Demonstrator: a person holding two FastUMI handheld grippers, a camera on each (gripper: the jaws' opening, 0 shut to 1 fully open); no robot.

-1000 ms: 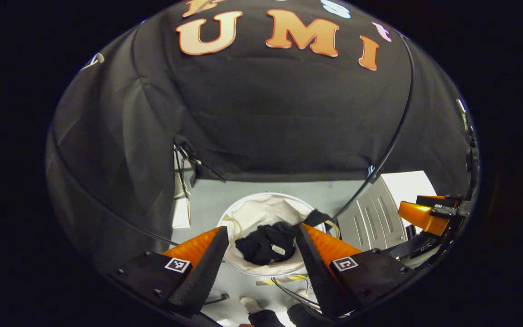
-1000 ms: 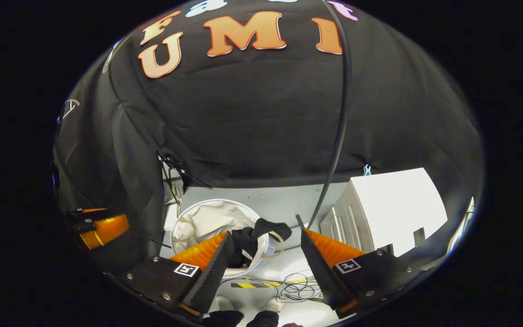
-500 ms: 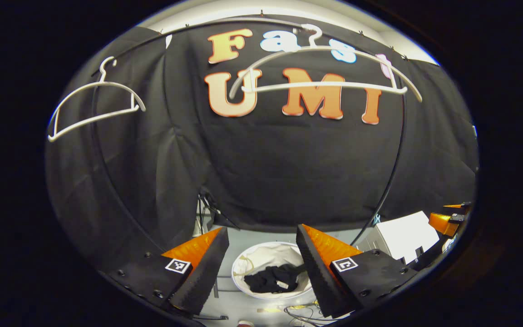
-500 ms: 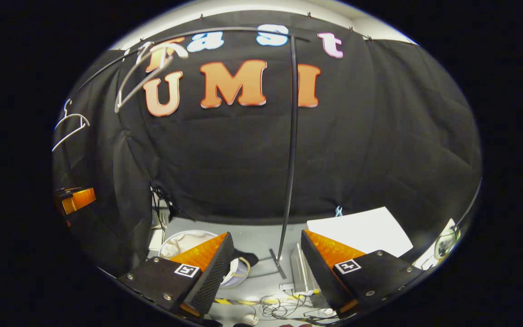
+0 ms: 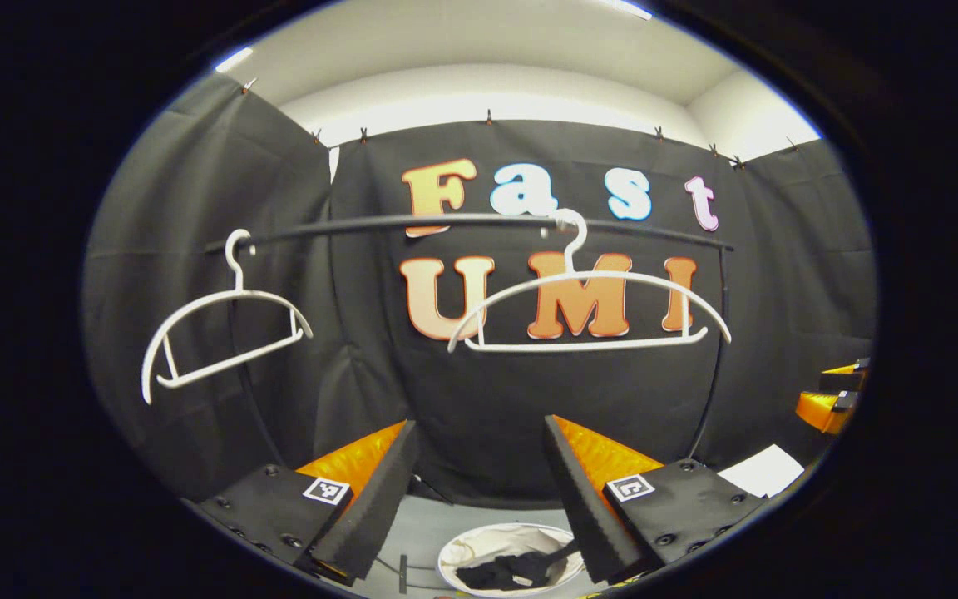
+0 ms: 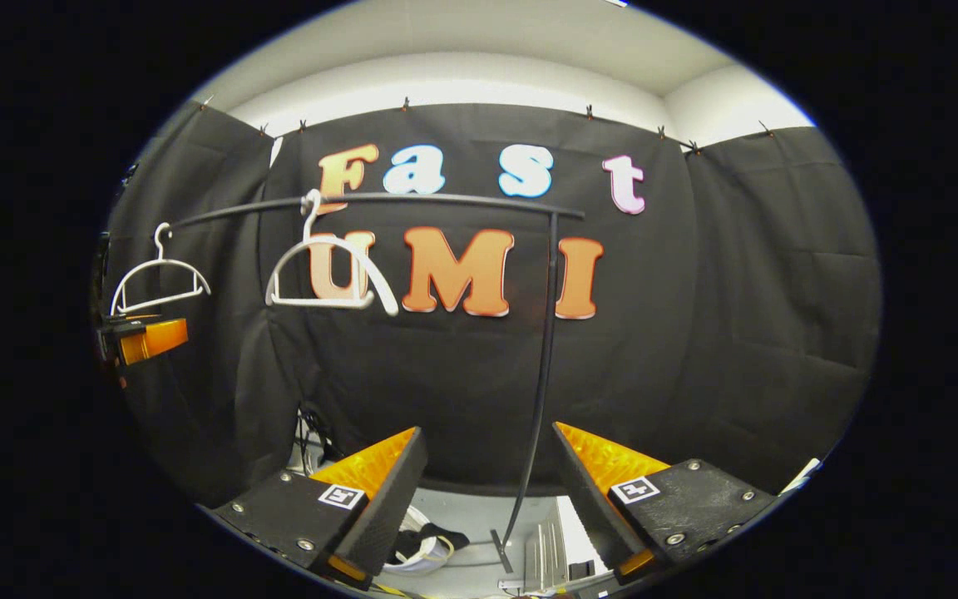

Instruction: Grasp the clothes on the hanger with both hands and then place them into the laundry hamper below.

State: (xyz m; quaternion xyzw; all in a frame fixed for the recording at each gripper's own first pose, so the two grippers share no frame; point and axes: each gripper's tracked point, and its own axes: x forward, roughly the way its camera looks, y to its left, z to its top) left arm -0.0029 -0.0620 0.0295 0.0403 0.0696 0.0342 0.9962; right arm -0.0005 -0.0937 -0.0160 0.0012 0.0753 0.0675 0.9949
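Here your left gripper (image 5: 479,491) is raised and level with the booth wall, its fingers (image 5: 371,499) spread wide apart with nothing between them. Your right gripper (image 6: 487,491) is held the same way, fingers (image 6: 392,491) parted and empty. In the left gripper view the black rail (image 5: 462,223) runs across the wall in front of you with two white hangers on it, both bare: the near hanger (image 5: 587,312) hangs straight ahead just above your fingers, and the far hanger (image 5: 221,333) hangs tilted toward the left end of the rail. In the right gripper view the rail's upright pole (image 6: 544,358) comes down between your fingers to the floor. Below, in the left gripper view, the white laundry hamper (image 5: 454,557) stands on the grey floor (image 5: 429,520) near the bottom edge, and the black clothes (image 5: 512,570) lie bunched inside it, with one fold reaching up toward the rim on the right. In the right gripper view a corner of that hamper shows beside your left-hand finger, with black cloth draped over its rim. A white box (image 5: 762,470) sits low to the right in the left gripper view, just below your other gripper at the edge.
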